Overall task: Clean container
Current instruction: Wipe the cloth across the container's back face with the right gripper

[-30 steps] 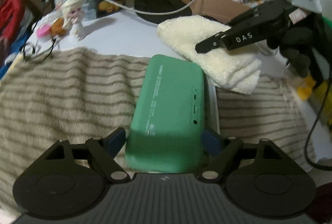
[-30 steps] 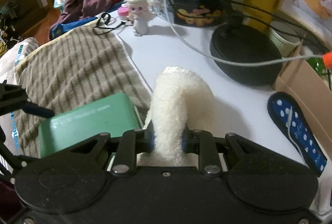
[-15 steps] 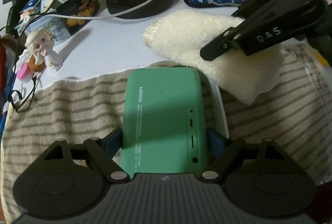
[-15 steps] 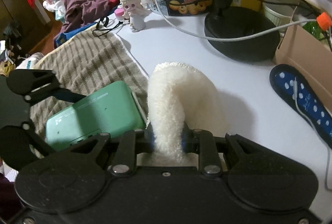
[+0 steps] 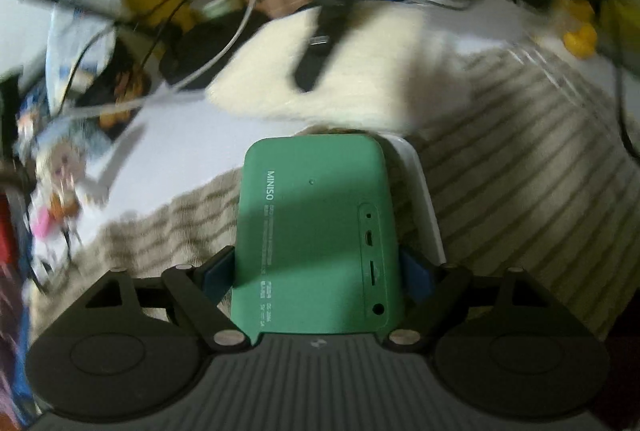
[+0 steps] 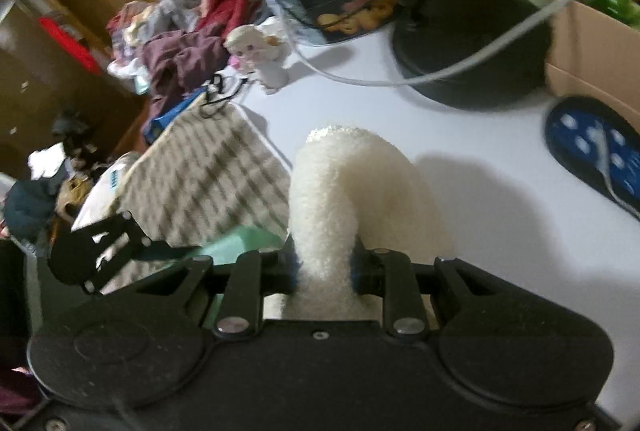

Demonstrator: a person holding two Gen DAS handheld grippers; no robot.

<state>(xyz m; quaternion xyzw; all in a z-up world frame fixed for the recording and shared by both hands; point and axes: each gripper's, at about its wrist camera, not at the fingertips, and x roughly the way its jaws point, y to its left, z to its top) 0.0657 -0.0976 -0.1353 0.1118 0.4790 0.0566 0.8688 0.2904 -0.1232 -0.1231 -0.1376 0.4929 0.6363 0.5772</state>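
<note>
the green container (image 5: 316, 247) sits clamped between the blue pads (image 5: 218, 273) of my left claw (image 5: 318, 271), back face up with its printed brand and a strip of ports showing, its far end pointing to 12 o'clock in the left wrist view. a white edge (image 5: 424, 203) lies along its 3 o'clock side. a second ago the container lay the same way in the pads, but the room behind it has swung round: the striped towel (image 5: 520, 191) now slants across the view and the clutter at 10 o'clock is smeared with blur. the left jaws have just eased very slightly inward, pads still on the container's sides.

my right claw (image 6: 324, 271) is closed tight on the fluffy white cloth (image 6: 340, 183), which arches up out of it toward 12 o'clock. in the left view that cloth (image 5: 360, 71) lies at 12 o'clock from the container, nearer its far end than a second ago, with the right claw's dark finger (image 5: 320, 51) over it. from the right wrist, only a pale green corner of the container (image 6: 236, 243) shows at 9 o'clock of the cloth, less than before.

beyond, on the white worktop (image 6: 480, 171): a doll (image 6: 260, 51), a black round base (image 6: 472, 43), a cardboard box (image 6: 596, 47) and a blue dotted insole (image 6: 596, 155).
</note>
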